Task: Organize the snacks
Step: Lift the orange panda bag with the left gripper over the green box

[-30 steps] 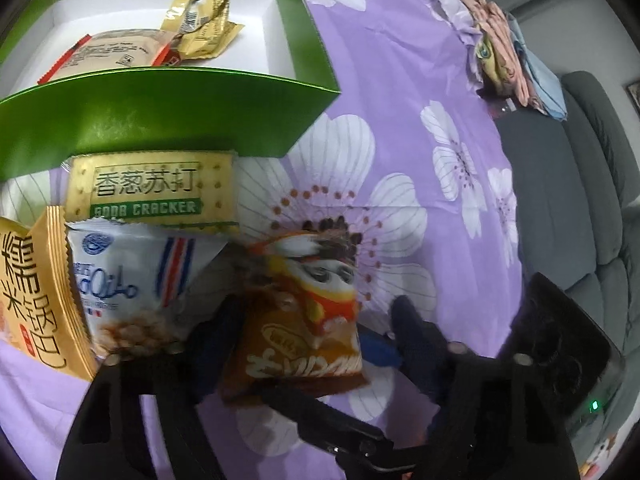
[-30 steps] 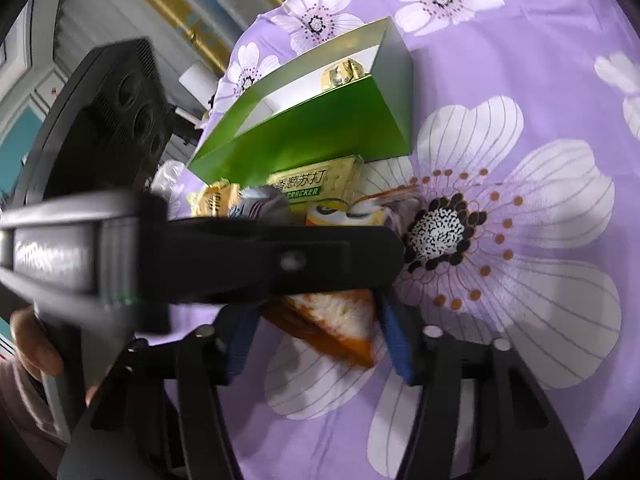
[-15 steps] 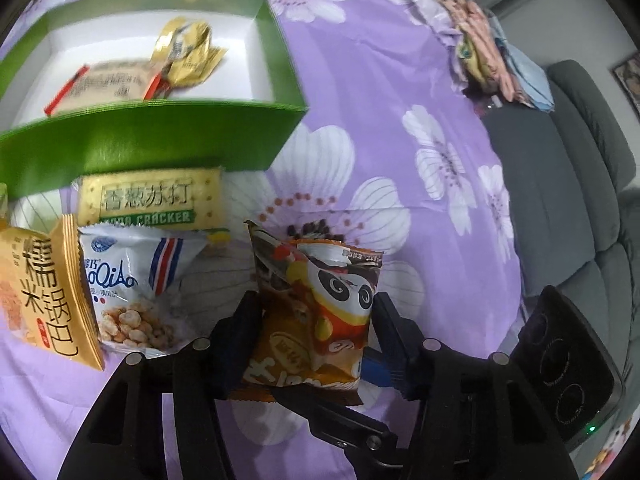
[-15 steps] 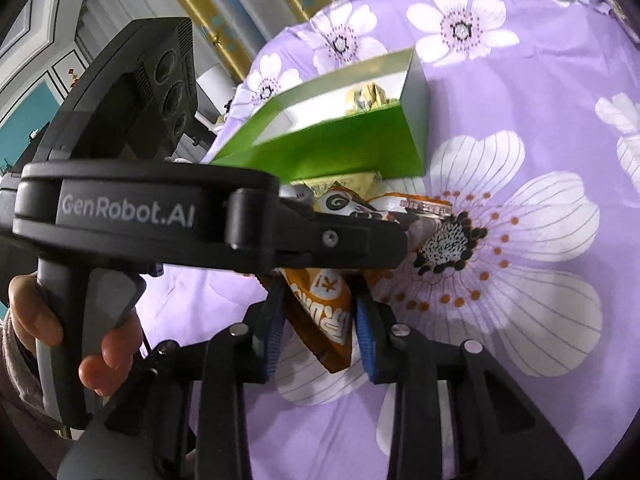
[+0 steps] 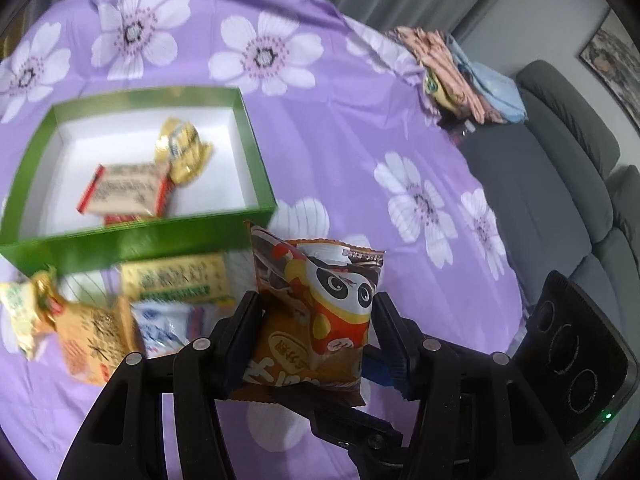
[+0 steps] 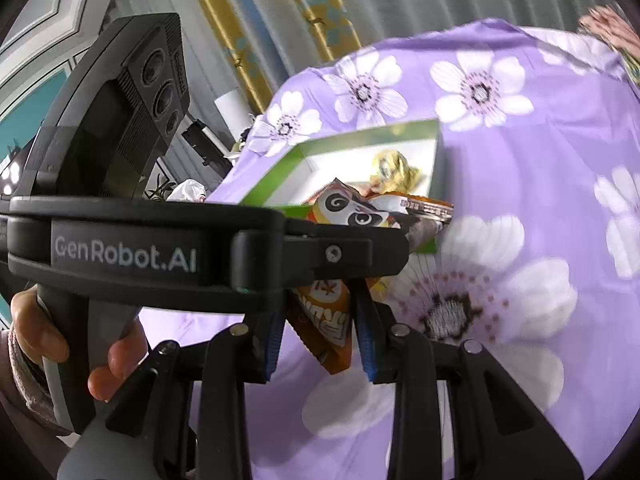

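Observation:
My left gripper (image 5: 316, 320) is shut on an orange panda snack bag (image 5: 320, 304) and holds it lifted above the purple flowered cloth, just right of the green box (image 5: 132, 240). The box holds a red-edged cracker pack (image 5: 124, 192) and a yellow wrapped snack (image 5: 182, 152). My right gripper (image 6: 320, 320) is also shut on the lower end of the same bag (image 6: 332, 316), beneath the left gripper's body (image 6: 160, 256). The bag's panda face (image 6: 352, 212) shows in front of the box (image 6: 360, 148).
Several snack packs lie in front of the box: a soda cracker pack (image 5: 176, 278), a white-blue bag (image 5: 168, 324), an orange pack (image 5: 96, 340) and a small yellow one (image 5: 20, 312). Folded cloths (image 5: 460, 76) lie at the table's far edge. A grey sofa (image 5: 560, 200) stands right.
Both grippers closed on the panda bag and lifted it off the cloth. The bag has risen and moved toward the green box, whose inside now shows more fully.

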Motion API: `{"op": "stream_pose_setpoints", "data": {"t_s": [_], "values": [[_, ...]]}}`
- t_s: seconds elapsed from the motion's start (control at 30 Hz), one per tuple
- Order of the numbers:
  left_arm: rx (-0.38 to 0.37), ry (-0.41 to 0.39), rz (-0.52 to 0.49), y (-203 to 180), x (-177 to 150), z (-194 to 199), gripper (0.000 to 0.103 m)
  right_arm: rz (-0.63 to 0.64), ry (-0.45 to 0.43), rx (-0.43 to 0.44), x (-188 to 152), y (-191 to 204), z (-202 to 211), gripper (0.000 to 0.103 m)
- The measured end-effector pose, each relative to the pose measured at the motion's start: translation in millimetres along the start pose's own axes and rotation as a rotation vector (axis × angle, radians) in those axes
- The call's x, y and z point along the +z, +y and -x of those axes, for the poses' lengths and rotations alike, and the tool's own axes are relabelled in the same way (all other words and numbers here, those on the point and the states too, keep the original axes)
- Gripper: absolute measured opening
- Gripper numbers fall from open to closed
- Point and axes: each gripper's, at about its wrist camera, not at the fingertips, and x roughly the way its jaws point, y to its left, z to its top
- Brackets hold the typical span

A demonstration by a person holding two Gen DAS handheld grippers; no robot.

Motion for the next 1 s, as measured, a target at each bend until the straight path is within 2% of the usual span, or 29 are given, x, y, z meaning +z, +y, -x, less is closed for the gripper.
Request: {"op": "stream_pose_setpoints", "data": {"t_s": [0.33,0.53,0.77,1.0], "values": [[0.034,-0.091,0.028,41.8,42.1,27.6,0.057,0.097,-0.01,0.034,51.3,20.5,-39.4,0.033],[0.048,-0.125,0.091,81.0,65.2,33.0,0.057,0.112,0.002,0.058,75.0,26.7,-73.3,0.033],[0.047,-0.126,0.149,117.8,84.8,24.7,0.057,0.117,0.045,0.058,96.4,28.4,-112.9,0.033],[0.057,-0.079,0.193,147.0,95.0,-0.7,0.057,0.079,0.106,0.038,99.4,21.8,-149.0,0.033]]}}
